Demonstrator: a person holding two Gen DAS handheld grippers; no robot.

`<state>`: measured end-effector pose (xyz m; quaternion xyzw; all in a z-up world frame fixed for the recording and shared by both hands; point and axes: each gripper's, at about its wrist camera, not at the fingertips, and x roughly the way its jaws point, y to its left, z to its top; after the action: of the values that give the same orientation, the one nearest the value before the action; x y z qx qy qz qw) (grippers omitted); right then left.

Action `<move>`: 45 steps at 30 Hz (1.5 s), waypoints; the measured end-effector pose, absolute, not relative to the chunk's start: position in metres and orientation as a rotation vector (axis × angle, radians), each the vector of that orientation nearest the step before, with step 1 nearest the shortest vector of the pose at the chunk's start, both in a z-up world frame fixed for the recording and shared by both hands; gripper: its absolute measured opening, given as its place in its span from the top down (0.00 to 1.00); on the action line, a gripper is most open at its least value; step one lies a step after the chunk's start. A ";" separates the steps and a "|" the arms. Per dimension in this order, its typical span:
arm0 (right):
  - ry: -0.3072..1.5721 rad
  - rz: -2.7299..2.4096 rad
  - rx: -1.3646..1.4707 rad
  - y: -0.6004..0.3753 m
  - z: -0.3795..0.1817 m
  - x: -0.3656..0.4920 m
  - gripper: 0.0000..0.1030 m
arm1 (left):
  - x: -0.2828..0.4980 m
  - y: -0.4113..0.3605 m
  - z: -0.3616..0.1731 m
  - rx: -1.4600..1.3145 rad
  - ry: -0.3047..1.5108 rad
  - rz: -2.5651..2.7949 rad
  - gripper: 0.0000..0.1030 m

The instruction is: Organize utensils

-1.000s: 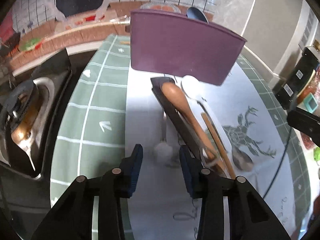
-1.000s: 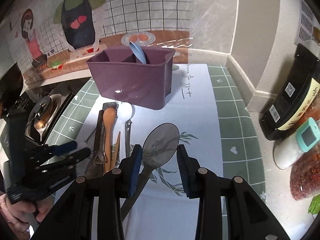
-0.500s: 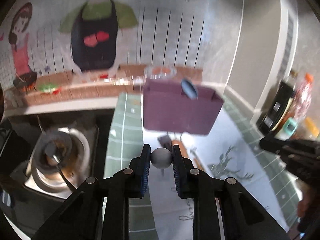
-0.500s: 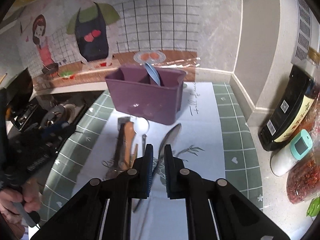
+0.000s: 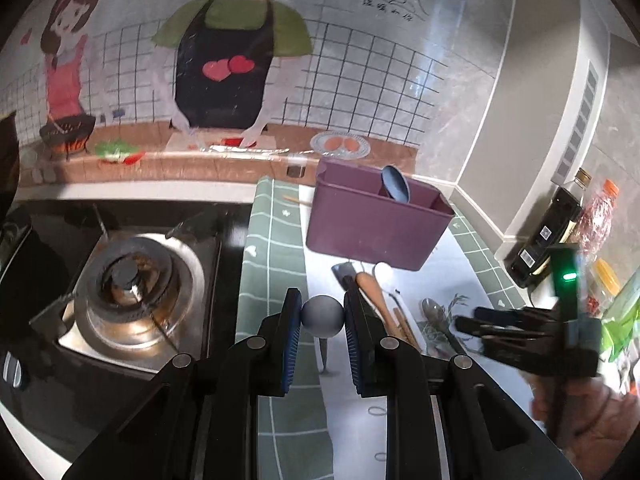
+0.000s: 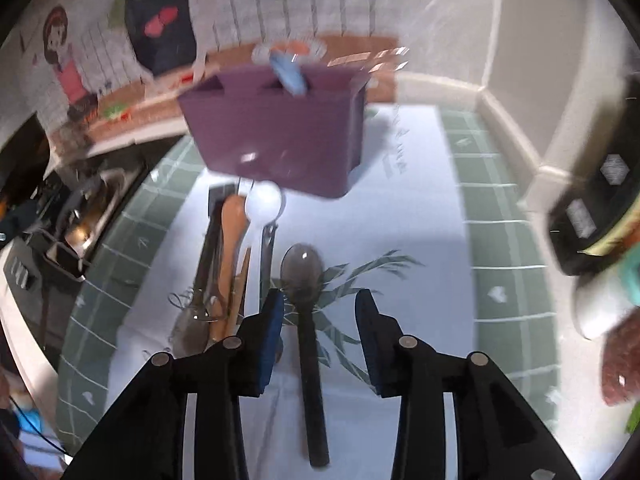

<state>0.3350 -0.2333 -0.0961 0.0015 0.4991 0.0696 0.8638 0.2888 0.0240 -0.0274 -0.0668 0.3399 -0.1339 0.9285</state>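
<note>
Purple utensil caddy (image 5: pixel 372 228), pale blue spoon (image 5: pixel 395 188) in it, grey ball-ended utensil (image 5: pixel 322 316), brown wooden spoon (image 6: pixel 231 224), white spoon (image 6: pixel 263 200), dark grey spoon (image 6: pixel 302 276), sage-green mat (image 5: pixel 272 248) with white grid, white cloth (image 6: pixel 420 216) with green leaf print.

The purple holder (image 5: pixel 376 228) looks like matt plastic. At its six o'clock lie a smooth wooden spoon (image 6: pixel 231 240) and a glossy metal spoon (image 6: pixel 302 270).

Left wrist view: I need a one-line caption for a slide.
Left gripper holds a grey ball-ended utensil above the mat, with the purple caddy ahead.
</note>
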 end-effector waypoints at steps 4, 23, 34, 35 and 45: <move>1.079 0.154 -0.077 -0.217 -0.123 0.354 0.60 | 0.285 0.026 -0.027 -0.138 0.710 -0.279 0.78; 0.864 0.178 0.044 -0.228 -0.039 0.311 0.71 | 0.282 0.012 0.013 -0.085 0.666 -0.350 0.78; 0.437 0.188 0.014 -0.233 0.135 0.335 0.71 | 0.335 -0.018 0.154 -0.057 0.372 -0.411 0.78; 0.387 0.176 -0.001 -0.234 0.148 0.343 0.71 | 0.341 -0.021 0.158 -0.053 0.358 -0.407 0.78; 0.368 0.278 -0.005 -0.226 0.119 0.446 0.70 | 0.443 -0.046 0.111 -0.077 0.431 -0.354 0.78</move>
<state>0.4462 -0.2259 0.1186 -0.0026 0.1825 0.1379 0.9735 0.4428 -0.0463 0.1113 -0.0382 0.2127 -0.1746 0.9606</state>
